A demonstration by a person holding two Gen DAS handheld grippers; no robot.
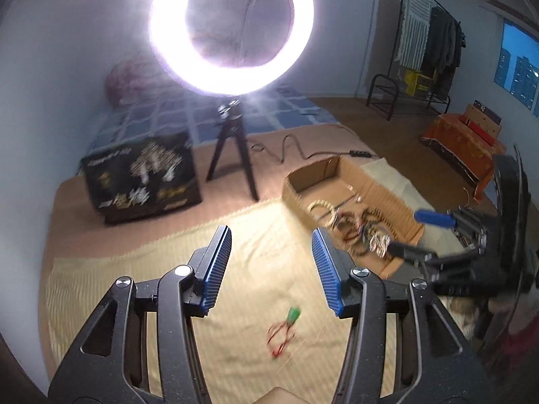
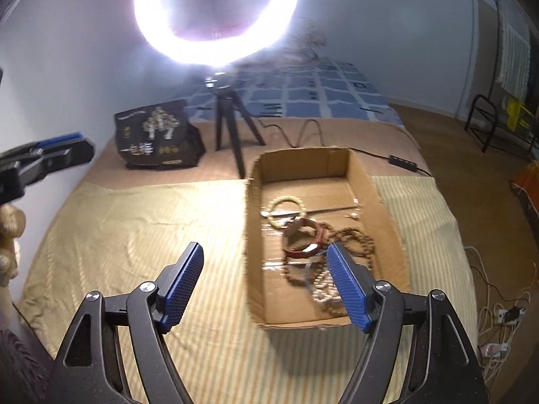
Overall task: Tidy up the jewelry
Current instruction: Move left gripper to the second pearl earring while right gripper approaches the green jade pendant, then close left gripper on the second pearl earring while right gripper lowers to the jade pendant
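Striped cloth: red cord bracelet only in left view.

Jewelry lies in the box, apparently tangled, on the cloth

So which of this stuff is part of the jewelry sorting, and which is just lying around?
Part of the job:
cardboard box
beads
red bracelet
red cord with green charm
left hand-held gripper
right hand-held gripper

Just lying about:
ring light
tripod
black bag
cable
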